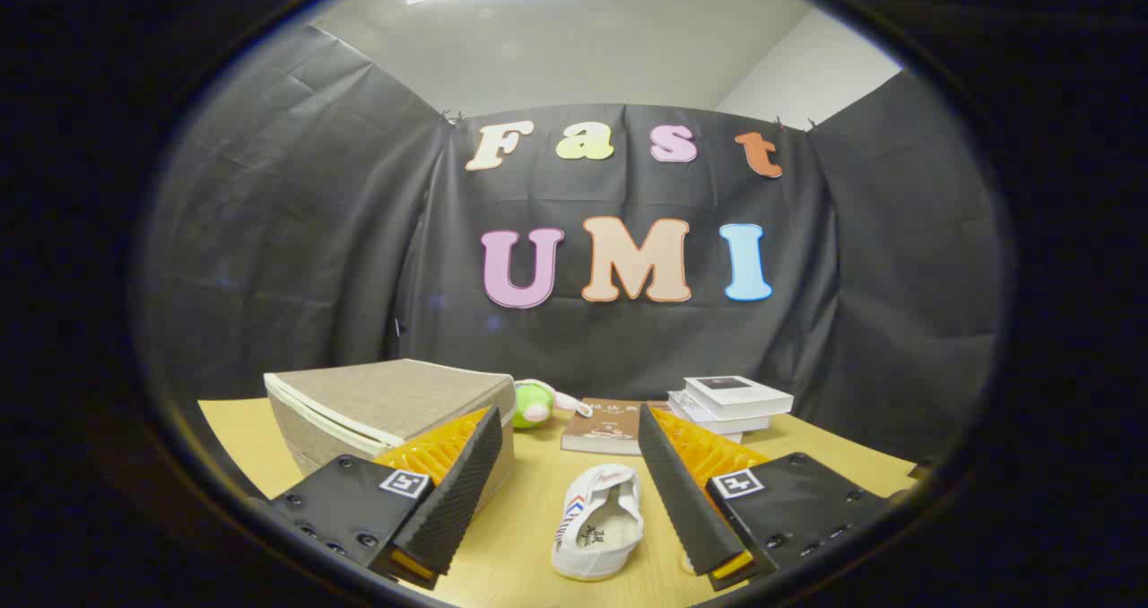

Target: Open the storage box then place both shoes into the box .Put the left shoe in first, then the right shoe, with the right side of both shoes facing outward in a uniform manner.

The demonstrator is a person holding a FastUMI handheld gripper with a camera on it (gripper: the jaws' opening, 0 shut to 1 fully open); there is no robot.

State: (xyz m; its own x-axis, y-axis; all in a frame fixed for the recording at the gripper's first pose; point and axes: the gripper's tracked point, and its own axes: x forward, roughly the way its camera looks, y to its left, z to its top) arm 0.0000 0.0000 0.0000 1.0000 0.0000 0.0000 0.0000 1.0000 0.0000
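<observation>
A grey fabric storage box with its lid down stands on the wooden table, to the left, partly behind my left finger. A white canvas shoe lies on the table between my fingers, nearer the right finger, its heel toward me. My gripper is open and hovers above the table with nothing held. A second shoe is just visible as a white sliver behind the right finger's base.
Beyond the fingers lie a green and pink plush toy, a brown book and a stack of white books at the back right. Black cloth walls close the booth behind the table.
</observation>
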